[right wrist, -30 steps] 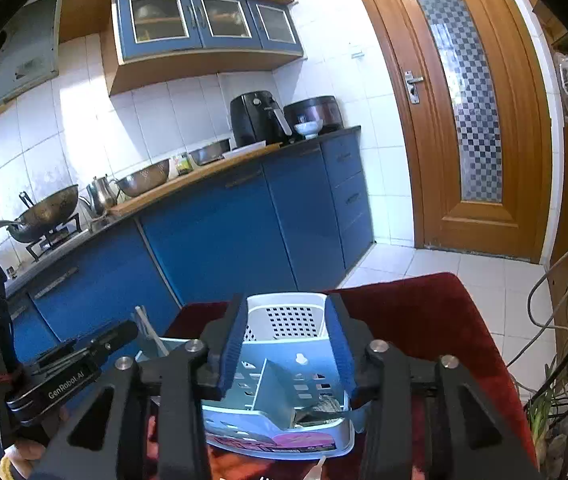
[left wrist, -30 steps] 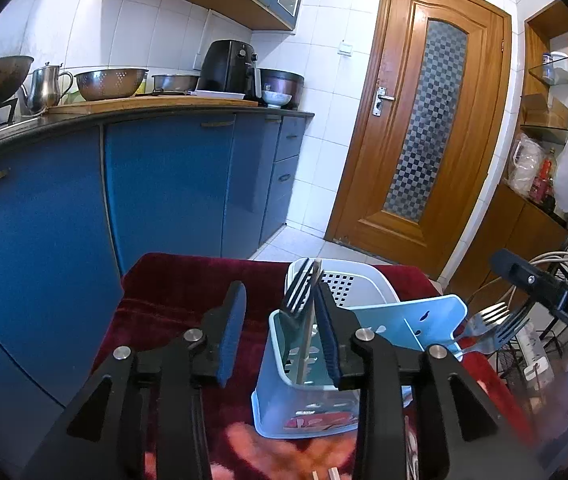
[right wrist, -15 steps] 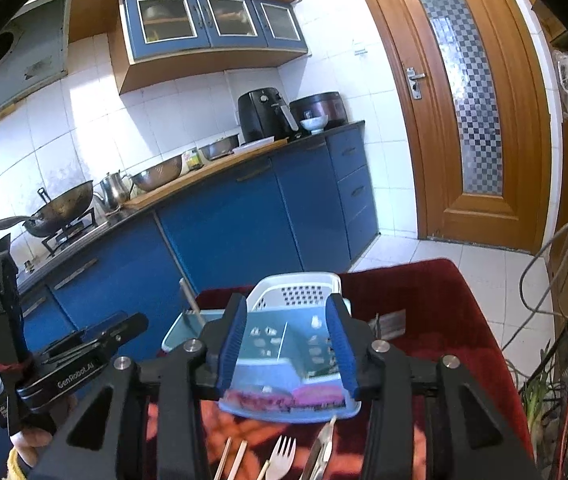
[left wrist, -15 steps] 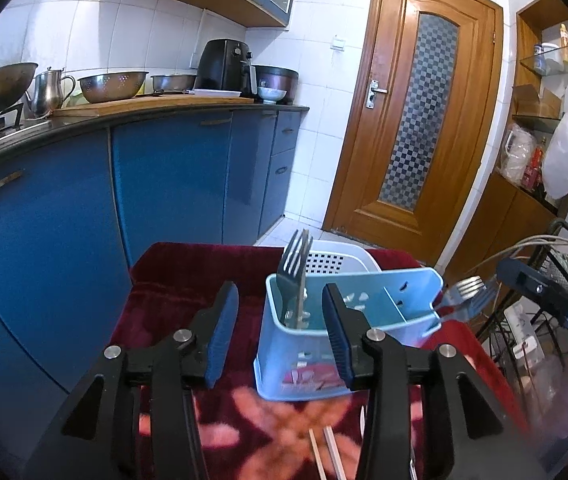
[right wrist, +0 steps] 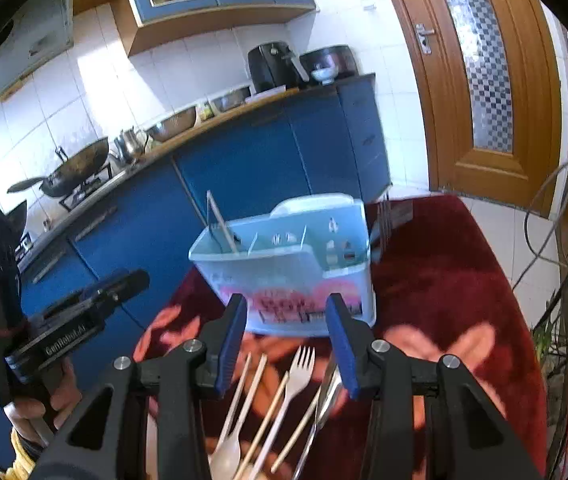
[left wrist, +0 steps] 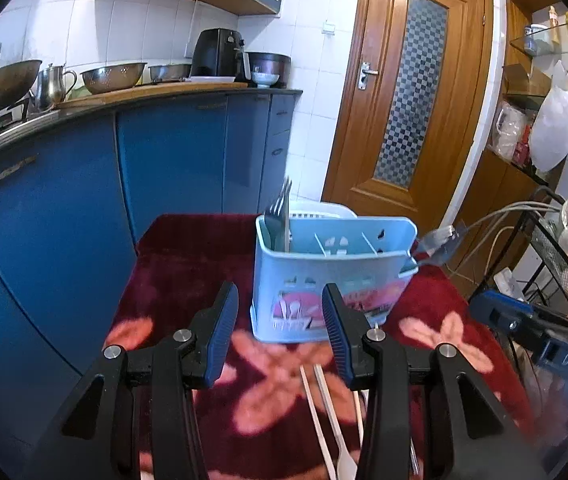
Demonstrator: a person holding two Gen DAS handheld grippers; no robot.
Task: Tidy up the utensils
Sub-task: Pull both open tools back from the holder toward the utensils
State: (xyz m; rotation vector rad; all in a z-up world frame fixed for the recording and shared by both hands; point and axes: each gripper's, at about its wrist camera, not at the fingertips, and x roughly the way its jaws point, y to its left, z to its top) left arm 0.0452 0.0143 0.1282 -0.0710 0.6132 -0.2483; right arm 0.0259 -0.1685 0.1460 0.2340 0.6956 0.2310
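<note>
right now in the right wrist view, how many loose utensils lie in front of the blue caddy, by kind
white plastic fork: 1
white plastic spoon: 1
wooden chopsticks: 3, as far as the blur allows
metal utensil: 1, kind unclear
total: 6

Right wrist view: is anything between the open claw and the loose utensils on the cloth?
Nothing visible. The right claw hangs open above the white plastic fork and pale wooden chopsticks; the light blue plastic utensil caddy stands farther back on the red floral cloth.
</note>
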